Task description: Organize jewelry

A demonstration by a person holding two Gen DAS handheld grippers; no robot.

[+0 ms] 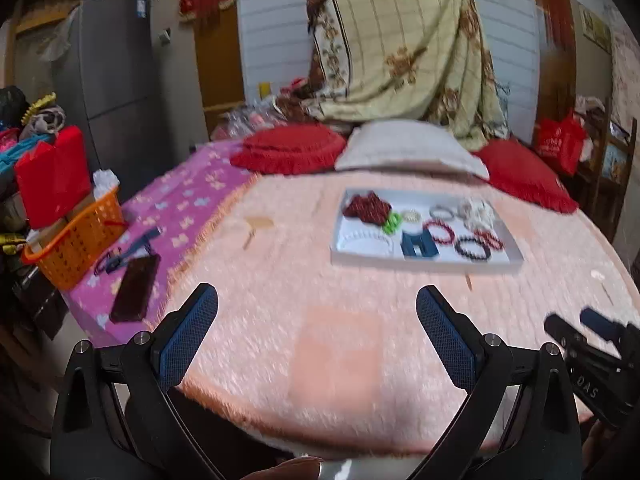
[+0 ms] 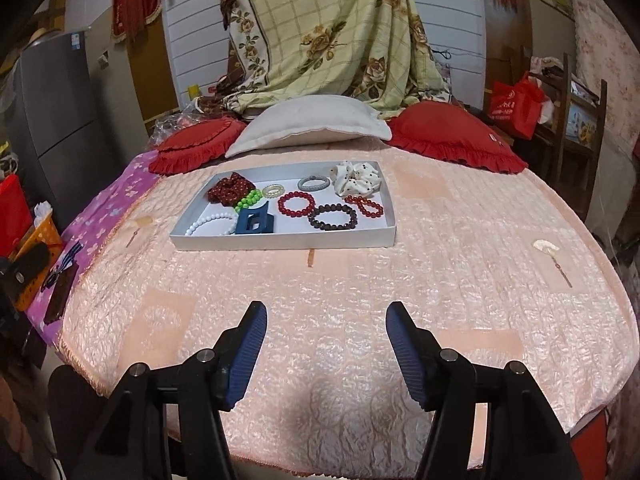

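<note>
A shallow white tray (image 2: 280,240) (image 1: 424,262) lies on the pink bedspread ahead of both grippers. It holds a dark red scrunchie (image 2: 230,189), a green bead bracelet (image 2: 249,199), a white bead bracelet (image 2: 210,223), a blue claw clip (image 2: 254,222), a red bead bracelet (image 2: 297,203), a dark bead bracelet (image 2: 333,217), a grey hair tie (image 2: 314,183) and a white dotted scrunchie (image 2: 355,178). My left gripper (image 1: 316,312) is open and empty, well short of the tray. My right gripper (image 2: 326,326) is open and empty too; it also shows in the left wrist view (image 1: 576,326).
Two red cushions (image 2: 454,136) and a grey pillow (image 2: 308,124) lie beyond the tray. A dark phone (image 1: 136,286) and an orange basket (image 1: 76,240) sit at the left. A small fan-shaped ornament (image 2: 546,248) lies at the right. A fridge (image 1: 108,80) stands left.
</note>
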